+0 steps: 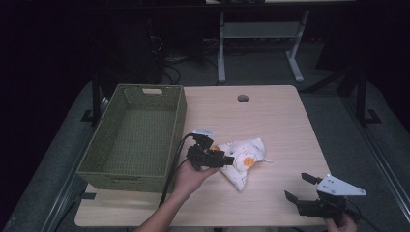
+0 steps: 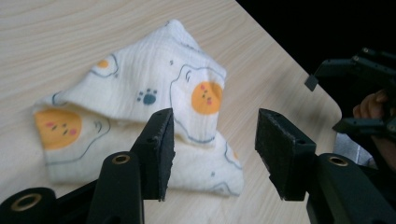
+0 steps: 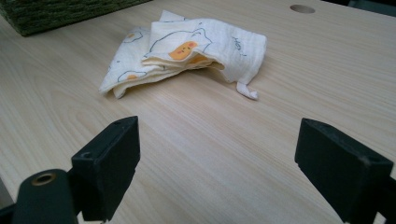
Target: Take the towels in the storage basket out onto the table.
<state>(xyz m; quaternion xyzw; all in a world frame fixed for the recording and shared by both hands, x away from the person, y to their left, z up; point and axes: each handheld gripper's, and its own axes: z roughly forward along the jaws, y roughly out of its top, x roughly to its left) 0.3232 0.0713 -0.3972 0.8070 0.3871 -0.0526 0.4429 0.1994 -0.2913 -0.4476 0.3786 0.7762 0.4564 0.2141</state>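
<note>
Left hand-held gripper [image 2: 212, 154] is hovering just over the cloth [image 1: 244, 162] mid-bench, jaws released, nothing between them. Right hand-held gripper [image 1: 300, 187] is idling well apart, jaws wide, empty.

Black tongs [image 1: 228, 158] with brass-ringed screw holes – trailing black cable, grey plate.

The left hand [image 1: 191, 176] came in from the bottom edge and held the left gripper [image 1: 227, 159] low, pointing to the right. Its jaws stood partly apart, with nothing pressed between the pads. The right hand [image 1: 341, 223] held the right gripper [image 1: 299, 187] at the near right, jaws wide apart.
</note>
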